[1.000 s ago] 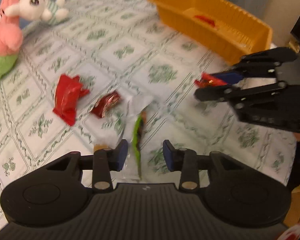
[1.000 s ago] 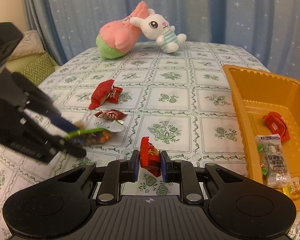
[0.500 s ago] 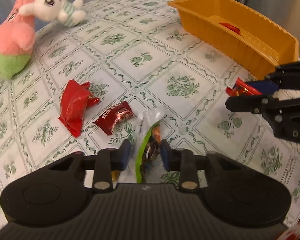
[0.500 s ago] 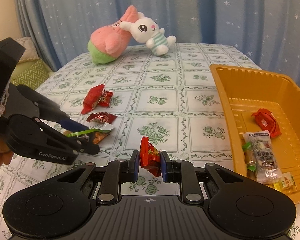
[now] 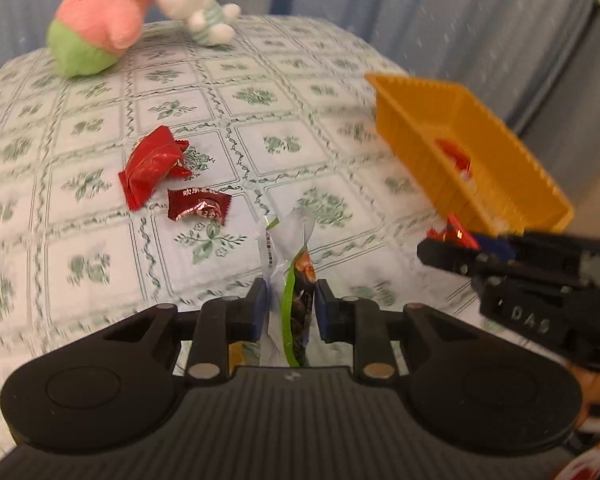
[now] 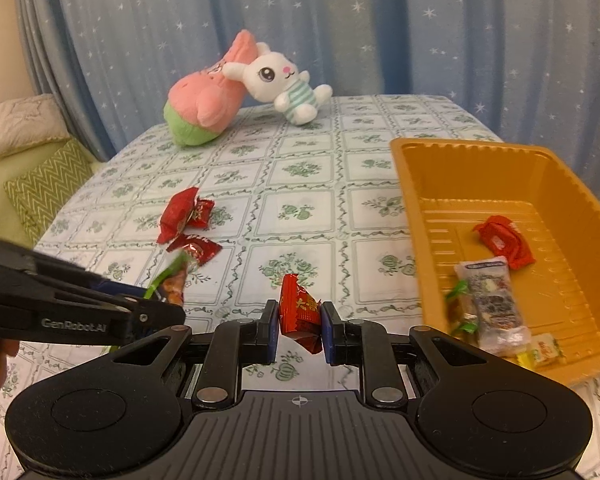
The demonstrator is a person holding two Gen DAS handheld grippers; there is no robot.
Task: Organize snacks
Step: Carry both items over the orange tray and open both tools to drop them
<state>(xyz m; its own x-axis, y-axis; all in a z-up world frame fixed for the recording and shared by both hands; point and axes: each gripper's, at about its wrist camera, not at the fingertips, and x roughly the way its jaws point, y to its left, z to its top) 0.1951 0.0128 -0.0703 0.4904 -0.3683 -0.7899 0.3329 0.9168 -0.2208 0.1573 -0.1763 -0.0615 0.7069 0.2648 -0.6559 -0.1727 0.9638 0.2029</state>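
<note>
Black grippers, blue-padded fingers [image 6: 271, 330], white "GenRobot.AI" lettering

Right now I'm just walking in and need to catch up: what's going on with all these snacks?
A person is sorting snacks into the orange tray with two handheld grippers. The left gripper is shut on a clear green-edged snack packet; the right gripper is shut on a red candy. Several snacks already lie in the tray, while a red packet and a dark red candy wait on the tablecloth.

"GenRobot.AI" on left gripper [image 6: 162, 304].
</note>
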